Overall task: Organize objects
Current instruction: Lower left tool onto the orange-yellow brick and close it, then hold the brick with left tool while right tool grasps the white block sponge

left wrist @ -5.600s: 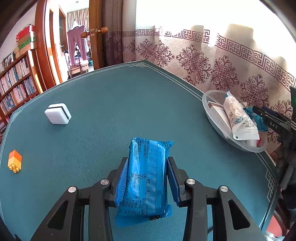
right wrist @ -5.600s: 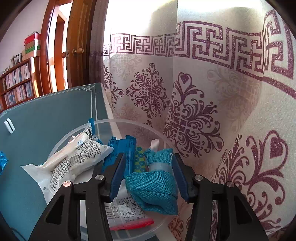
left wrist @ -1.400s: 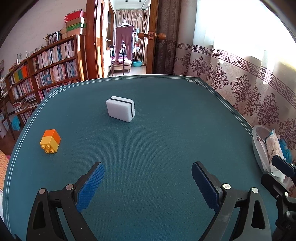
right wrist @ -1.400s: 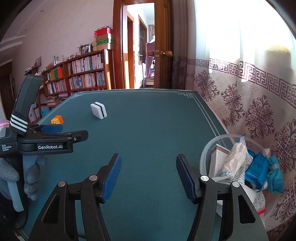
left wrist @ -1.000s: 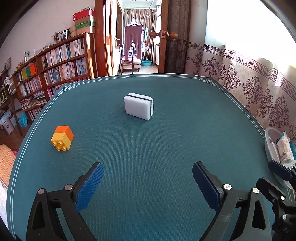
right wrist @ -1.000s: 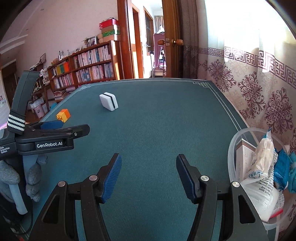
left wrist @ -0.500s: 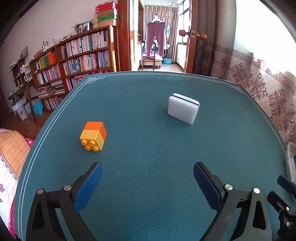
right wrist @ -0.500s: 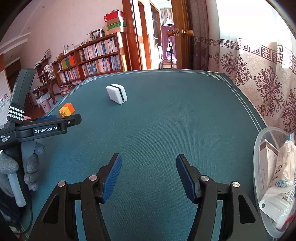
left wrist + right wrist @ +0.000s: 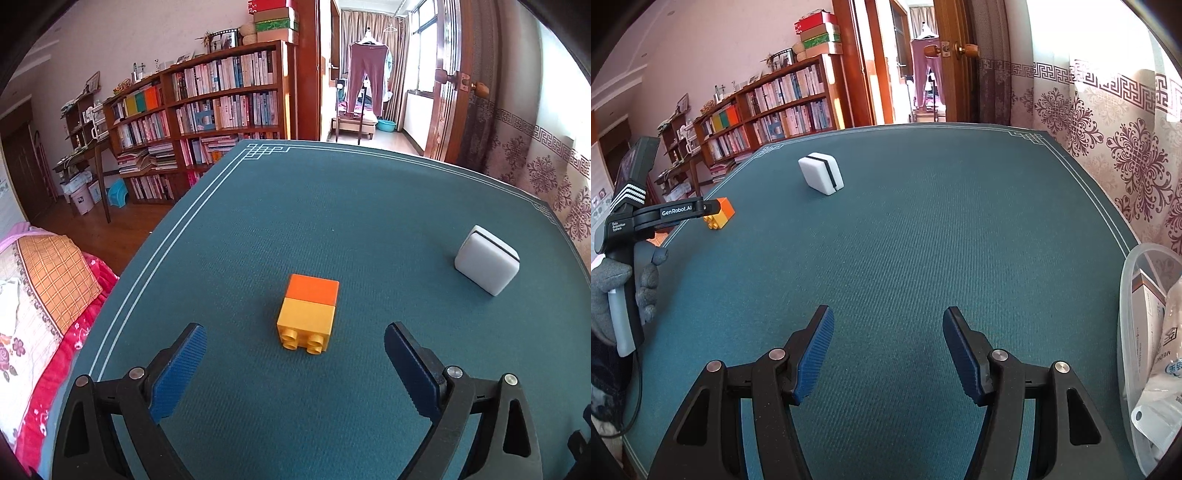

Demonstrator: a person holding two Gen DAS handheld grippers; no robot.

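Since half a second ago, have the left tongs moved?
Yes. The left tongs have closed in on the toy block, leaving the white eraser off to the right.

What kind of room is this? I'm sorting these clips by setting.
Most likely a lived-in home, perhaps a study or living room: full wooden bookshelves, a patterned quilt beside the green-topped table, and trousers hanging to dry beyond the doorway.

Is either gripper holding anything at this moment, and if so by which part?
Nothing is held. The left gripper stands open, short of the orange-yellow block; the right gripper is open over bare table.
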